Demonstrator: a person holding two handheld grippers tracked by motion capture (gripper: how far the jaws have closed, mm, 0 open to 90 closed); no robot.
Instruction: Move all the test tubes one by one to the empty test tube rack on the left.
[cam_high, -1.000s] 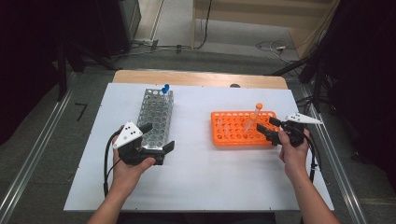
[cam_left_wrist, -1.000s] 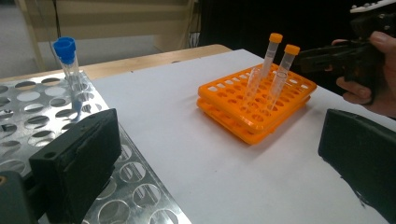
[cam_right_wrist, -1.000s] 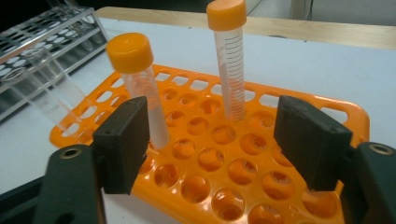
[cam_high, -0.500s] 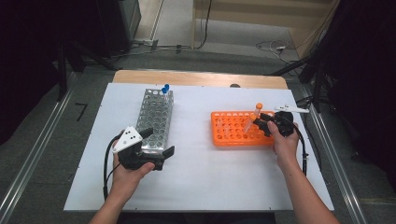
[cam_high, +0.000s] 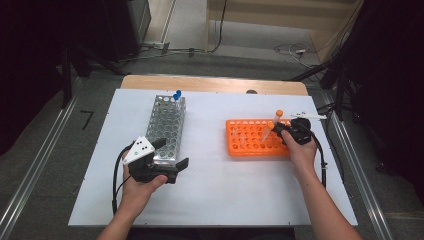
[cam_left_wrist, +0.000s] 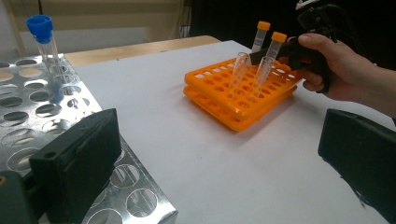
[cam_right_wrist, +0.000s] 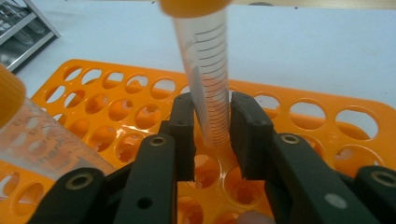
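At the near edge of the white table (cam_high: 215, 200) the person's left hand (cam_high: 142, 182) is holding the left gripper (cam_high: 169, 159), and its two black jaws are standing wide apart with nothing between them. One jaw is lying over the near corner of the metal rack (cam_high: 166, 129) and the other is hanging over bare table, as the left gripper view is showing. The metal rack is stretching away from this gripper toward the far side, and at its far end a tube with a blue cap (cam_left_wrist: 41, 29) is standing upright in a hole. Further to the right, the right hand (cam_high: 300, 150) is holding the right gripper (cam_right_wrist: 212, 140) at the right end of the orange rack (cam_high: 252, 137). The jaws of this gripper have just been closing, and now they are pressing from both sides on the lower part of a clear tube with an orange cap (cam_right_wrist: 205, 79). This tube is having printed marks along its side, and its bottom is sitting in a hole of the orange rack near the rack's right end, with the tube leaning a little. A second tube with an orange cap (cam_left_wrist: 267, 60) is standing just beside it in the same rack, and in the right gripper view it is appearing large and blurred at the left edge. The two racks are lying well apart on the table, with bare white surface between them. Beyond the table a wooden board (cam_high: 210, 84) is showing along its far edge, and behind it cables (cam_high: 290, 50) are lying on the grey floor (cam_high: 240, 65).
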